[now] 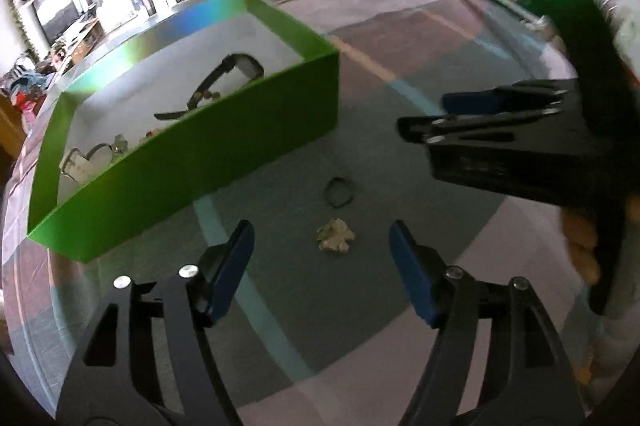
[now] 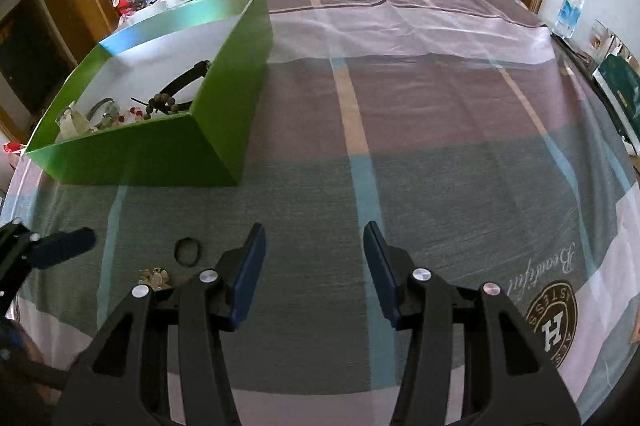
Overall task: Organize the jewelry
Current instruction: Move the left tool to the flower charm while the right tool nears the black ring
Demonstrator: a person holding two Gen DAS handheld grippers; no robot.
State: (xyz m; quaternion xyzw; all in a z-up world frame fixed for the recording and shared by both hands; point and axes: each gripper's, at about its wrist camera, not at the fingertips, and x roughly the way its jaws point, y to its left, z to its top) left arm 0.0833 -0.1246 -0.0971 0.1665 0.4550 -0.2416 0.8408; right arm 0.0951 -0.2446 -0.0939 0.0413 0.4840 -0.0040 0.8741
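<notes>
Gold brooch (image 1: 336,235) lies on the tablecloth between the spread left tongs (image 1: 322,254); right tongs (image 2: 314,266) spread, empty.

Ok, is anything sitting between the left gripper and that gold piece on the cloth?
Nothing visible. The left gripper is open, and the gold piece lies on bare cloth just ahead of its fingertips. The black ring lies beyond it, toward the green box, and the right gripper is off to the side.
</notes>
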